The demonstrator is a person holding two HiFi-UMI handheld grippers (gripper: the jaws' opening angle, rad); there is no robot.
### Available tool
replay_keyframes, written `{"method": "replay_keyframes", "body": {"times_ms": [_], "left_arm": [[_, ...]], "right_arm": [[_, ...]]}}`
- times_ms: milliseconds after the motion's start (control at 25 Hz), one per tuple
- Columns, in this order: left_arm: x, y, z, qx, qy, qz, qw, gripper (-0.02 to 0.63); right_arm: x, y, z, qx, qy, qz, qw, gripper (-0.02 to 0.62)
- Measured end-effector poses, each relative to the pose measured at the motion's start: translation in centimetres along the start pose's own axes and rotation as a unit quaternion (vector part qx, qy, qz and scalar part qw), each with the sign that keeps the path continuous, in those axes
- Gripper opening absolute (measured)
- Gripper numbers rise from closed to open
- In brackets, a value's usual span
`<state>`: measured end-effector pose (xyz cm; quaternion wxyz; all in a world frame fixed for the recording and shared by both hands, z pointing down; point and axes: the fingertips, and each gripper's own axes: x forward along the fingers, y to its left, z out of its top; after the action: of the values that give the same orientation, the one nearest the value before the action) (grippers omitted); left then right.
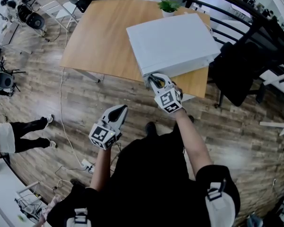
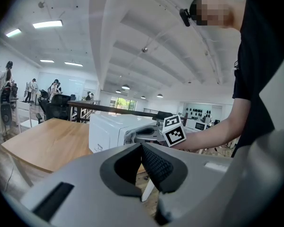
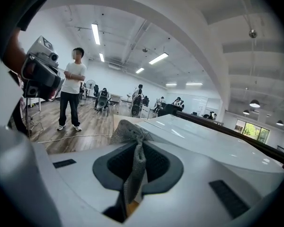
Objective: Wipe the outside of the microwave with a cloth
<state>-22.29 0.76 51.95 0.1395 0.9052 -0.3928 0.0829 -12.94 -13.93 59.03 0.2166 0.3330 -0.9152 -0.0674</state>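
A white microwave (image 1: 173, 44) stands on the wooden table (image 1: 97, 39), near its front right edge. My right gripper (image 1: 155, 80) is shut on a grey cloth (image 3: 132, 148), and the bunched cloth tip (image 1: 150, 78) lies against the microwave's near side. In the right gripper view the microwave (image 3: 203, 143) fills the space just beyond the jaws. My left gripper (image 1: 119, 110) hangs lower, in front of the table and away from the microwave, its jaws shut with nothing between them. From the left gripper view I see the microwave (image 2: 116, 129) and the right gripper (image 2: 146, 135) at it.
A small potted plant (image 1: 168, 7) stands behind the microwave. A black office chair (image 1: 244, 70) is at the table's right. A white cable (image 1: 62, 112) trails over the wooden floor to a power strip (image 1: 86, 165). A person's legs (image 1: 23, 131) show at the left.
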Motion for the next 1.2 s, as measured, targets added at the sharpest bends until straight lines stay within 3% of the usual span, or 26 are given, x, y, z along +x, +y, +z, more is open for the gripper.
{"method": "replay_keyframes", "body": {"times_ms": [1200], "left_arm": [[3.8,-0.9,0.2,-0.002,0.013,-0.028,0.9995,0.003]], "right_arm": [[-2.8,-5.8,-3.2,-0.013,0.031,-0.049,0.998,0.029]]}}
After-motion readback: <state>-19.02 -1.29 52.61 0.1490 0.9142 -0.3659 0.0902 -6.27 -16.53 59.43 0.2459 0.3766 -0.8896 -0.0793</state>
